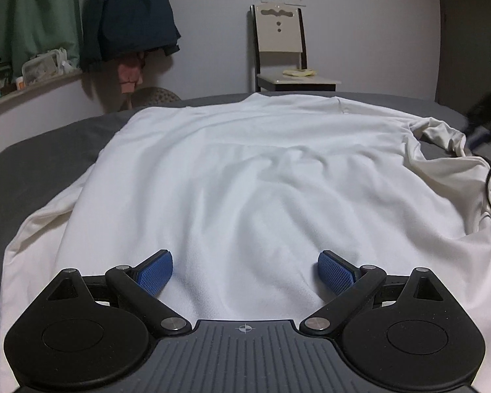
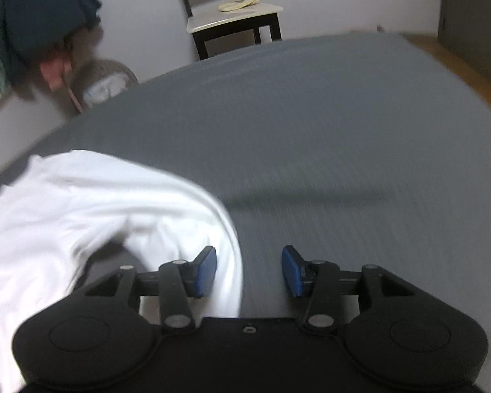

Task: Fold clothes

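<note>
Rumpled white knit shirt (image 1: 245, 177) is spread on a smooth grey bedsheet (image 2: 343, 124); its sleeve is bunched. Left gripper (image 1: 245, 273) and right gripper (image 2: 248, 270), blue-padded, are held released, grasping nothing.

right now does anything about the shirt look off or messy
Yes. The white shirt lies mostly flat on the grey bed, but its far right sleeve is bunched and twisted rather than laid out. A black cable also trails over the fabric's right edge.

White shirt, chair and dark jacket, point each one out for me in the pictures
white shirt (image 1: 239, 177), left wrist view, middle of its spread body.
chair (image 1: 280, 29), left wrist view, pale backrest panel.
dark jacket (image 1: 130, 16), left wrist view, its hanging bulk.
</note>
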